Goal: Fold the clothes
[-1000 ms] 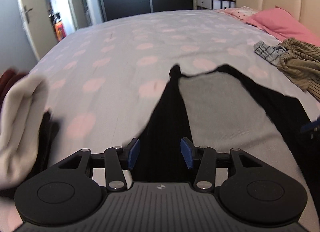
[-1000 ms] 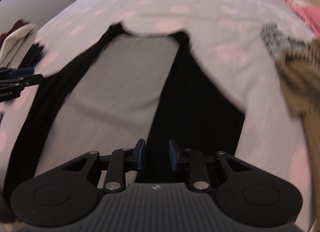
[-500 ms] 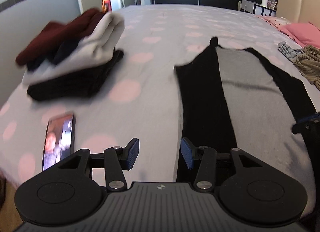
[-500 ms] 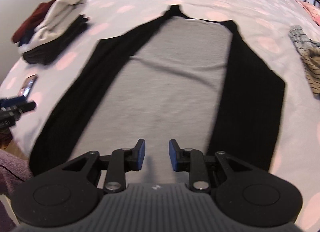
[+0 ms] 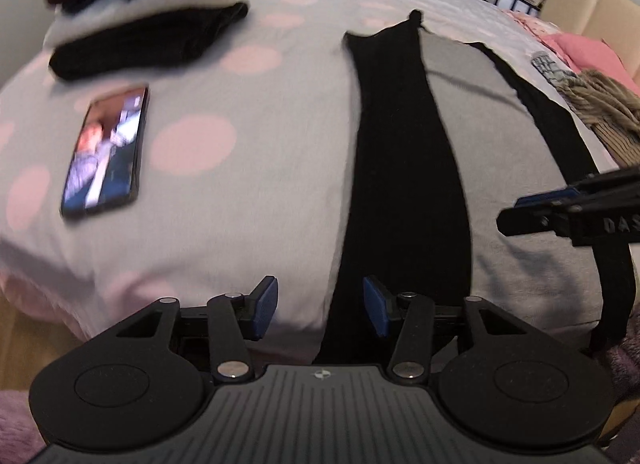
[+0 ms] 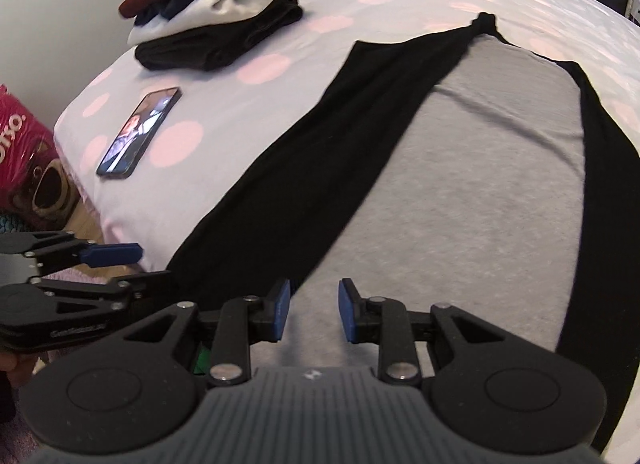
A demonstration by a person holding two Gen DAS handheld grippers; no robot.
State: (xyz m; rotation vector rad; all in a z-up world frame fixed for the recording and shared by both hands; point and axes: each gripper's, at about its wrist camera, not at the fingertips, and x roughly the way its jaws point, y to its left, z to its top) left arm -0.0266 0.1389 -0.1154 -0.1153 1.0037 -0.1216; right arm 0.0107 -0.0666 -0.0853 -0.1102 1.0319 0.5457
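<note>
A grey garment (image 5: 492, 136) with black side panels (image 6: 304, 168) lies flat and lengthwise on the spotted bed cover (image 5: 248, 112), its near hem at the bed's edge. My left gripper (image 5: 320, 304) hovers over the left black panel at that hem. Its jaws are closing, the panel's edge lies below the gap, and the pads do not press on it. My right gripper (image 6: 311, 304) is open over the grey middle near the hem, holding nothing. Each gripper shows in the other's view: the left gripper (image 6: 140, 264) and the right gripper (image 5: 520, 210).
A stack of folded clothes (image 6: 224, 12) sits at the far left of the bed, with a lit phone (image 6: 140, 132) in front of it. Unfolded clothes (image 5: 600, 112) and a pink pillow (image 5: 588, 52) lie at the right. A pink bag (image 6: 24, 152) stands on the floor.
Both grippers have drawn back along the garment from its middle to the near hem at the bed's edge. The stack and the phone have come into view. The left jaws stand slightly narrower.
</note>
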